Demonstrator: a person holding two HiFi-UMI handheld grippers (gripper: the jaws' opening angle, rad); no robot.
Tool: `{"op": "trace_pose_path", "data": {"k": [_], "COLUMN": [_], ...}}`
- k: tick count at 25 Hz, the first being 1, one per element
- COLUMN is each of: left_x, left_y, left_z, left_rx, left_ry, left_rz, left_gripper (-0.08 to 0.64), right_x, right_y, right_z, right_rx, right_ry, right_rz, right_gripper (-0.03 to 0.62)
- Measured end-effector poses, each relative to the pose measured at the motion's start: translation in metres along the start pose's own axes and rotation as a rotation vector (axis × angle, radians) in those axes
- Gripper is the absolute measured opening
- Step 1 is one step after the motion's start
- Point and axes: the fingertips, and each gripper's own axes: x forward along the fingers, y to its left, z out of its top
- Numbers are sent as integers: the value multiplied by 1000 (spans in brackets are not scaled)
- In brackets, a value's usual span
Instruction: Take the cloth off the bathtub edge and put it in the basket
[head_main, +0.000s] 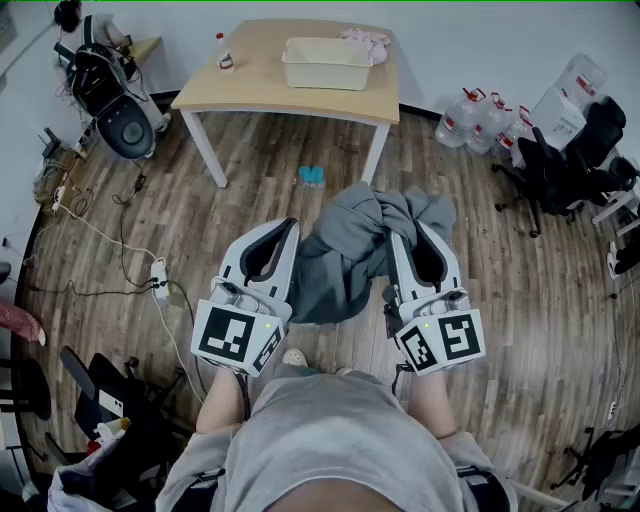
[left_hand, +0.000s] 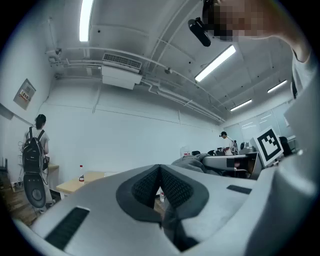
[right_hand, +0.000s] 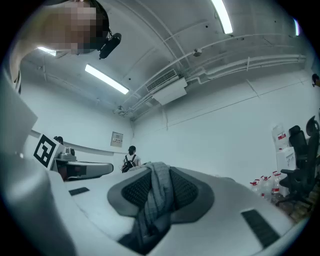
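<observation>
White-shelled and tipped forward and upward, the right gripper is held out in front of the person's waist on a bare forearm. The marker cube sits nearest the body. Its jaws are closed on a bunched dark grey cloth. In the right gripper view a twisted rope of that cloth runs up between the two ribbed black pads and spills over the tips.

The rest of the cloth drapes over the right gripper's jaws and hangs in a loose mass between the two grippers, above the wood-plank floor. Its left edge lies against the left gripper.

The left gripper is held level with the right at a matching tilt. In its own view the jaws meet at the tips, with only a slit of floor visible below them and nothing plainly pinched between the pads.

Well beyond both grippers, a cream rectangular plastic basket stands on a light wooden table, well apart from the cloth. A small bottle stands on the table near the basket.
</observation>
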Motion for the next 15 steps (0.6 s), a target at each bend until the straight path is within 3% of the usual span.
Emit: {"op": "trace_pose_path", "data": {"k": [15], "left_x": [-2], "left_y": [5], "left_z": [2], "left_rx": [7], "left_ry": [-7], "left_rz": [-21], "left_gripper": [14], "right_x": [1], "right_y": [6], "right_z": [3], "right_rx": [-11], "right_ry": [-12], "right_rz": [-27], "right_gripper": [109]}}
